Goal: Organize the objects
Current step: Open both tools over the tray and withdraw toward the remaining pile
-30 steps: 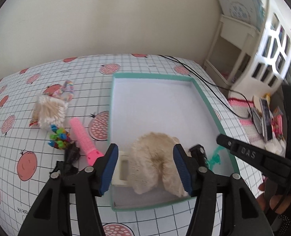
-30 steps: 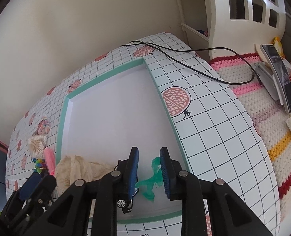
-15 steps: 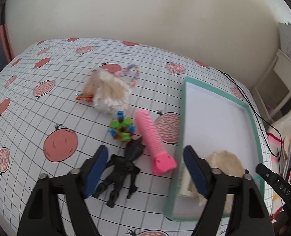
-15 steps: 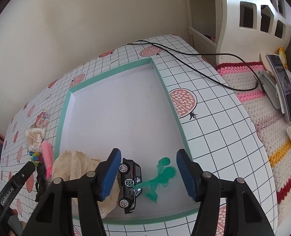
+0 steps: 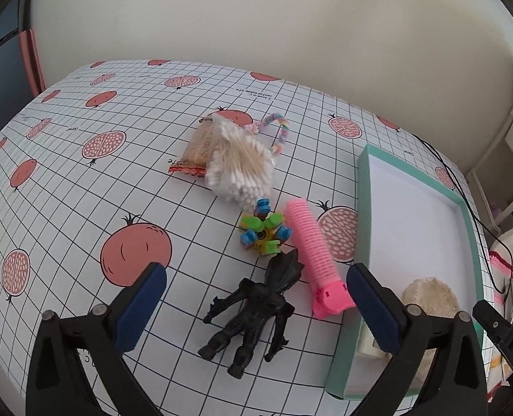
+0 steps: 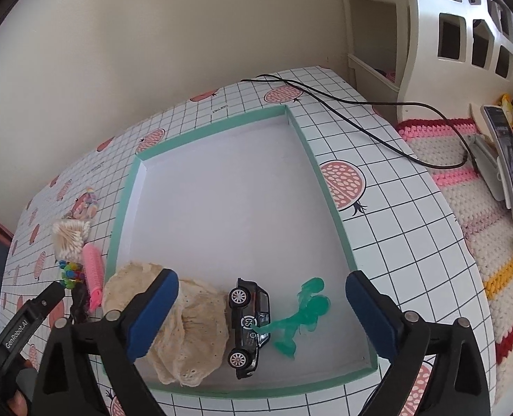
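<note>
Black figure (image 5: 253, 312) lies between spread left gripper (image 5: 256, 306) fingers (image 5: 142, 308).

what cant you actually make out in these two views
- Cream block in the box, left wrist view: hidden behind the left gripper finger, unidentifiable.
- Snack bar label, left wrist view: covered by the cotton swabs, print too small.
- Black figure, right wrist view: mostly hidden behind the left gripper's body.

Tray's (image 6: 329, 201) far half unobstructed
</note>
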### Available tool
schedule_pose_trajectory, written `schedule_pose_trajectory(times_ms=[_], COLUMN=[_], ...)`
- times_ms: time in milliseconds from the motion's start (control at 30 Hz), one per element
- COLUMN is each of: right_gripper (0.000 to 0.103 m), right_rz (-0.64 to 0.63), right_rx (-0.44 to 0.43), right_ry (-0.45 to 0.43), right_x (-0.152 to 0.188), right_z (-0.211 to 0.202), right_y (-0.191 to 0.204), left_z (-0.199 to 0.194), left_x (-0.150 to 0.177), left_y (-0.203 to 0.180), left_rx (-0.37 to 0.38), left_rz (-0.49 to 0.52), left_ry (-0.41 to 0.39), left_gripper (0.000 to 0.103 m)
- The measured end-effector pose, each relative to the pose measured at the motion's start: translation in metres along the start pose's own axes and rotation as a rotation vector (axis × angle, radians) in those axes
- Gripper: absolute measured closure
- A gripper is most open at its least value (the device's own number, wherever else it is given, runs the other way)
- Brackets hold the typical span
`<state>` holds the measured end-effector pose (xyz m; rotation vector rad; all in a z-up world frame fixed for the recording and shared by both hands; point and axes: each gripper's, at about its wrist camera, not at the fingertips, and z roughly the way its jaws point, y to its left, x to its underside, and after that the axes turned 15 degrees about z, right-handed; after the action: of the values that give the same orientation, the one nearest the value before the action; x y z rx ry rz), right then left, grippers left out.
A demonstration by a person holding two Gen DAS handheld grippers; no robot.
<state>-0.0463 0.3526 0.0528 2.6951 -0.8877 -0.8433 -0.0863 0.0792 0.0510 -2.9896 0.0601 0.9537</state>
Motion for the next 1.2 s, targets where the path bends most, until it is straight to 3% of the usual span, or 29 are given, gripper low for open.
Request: schedule_pose_trajectory(times_ms=[400,667,933,1200], right_gripper=[0.0,0.0,0.0,0.0], right_rz=[-0.006,0.031,-0.064,-0.141], right_rx=[0.012,0.008,-0.085,-0.121], right_ry=[-0.017,-0.08,-0.058,-0.023], right_x=[0.002,-0.001,0.014,0.037], right_z=[0.0,-0.011,-0.011,-0.005], right_y=[0.002,0.01,0.062,0.106], left_z=[0.004,0.002,-0.005,0.0], left_x=[0.002,0.001,-0.004,-0.001], left_y=[0.011,0.014,0.039,0.07], left_rx=[0.009,0.017,0.047,0.055], left_rz=[-0.044,-0.035,-0.094,-0.121], left_ry=[0.005,-0.007,-0.046,-0.011], left_gripper=[0.0,0.0,0.0,0.0])
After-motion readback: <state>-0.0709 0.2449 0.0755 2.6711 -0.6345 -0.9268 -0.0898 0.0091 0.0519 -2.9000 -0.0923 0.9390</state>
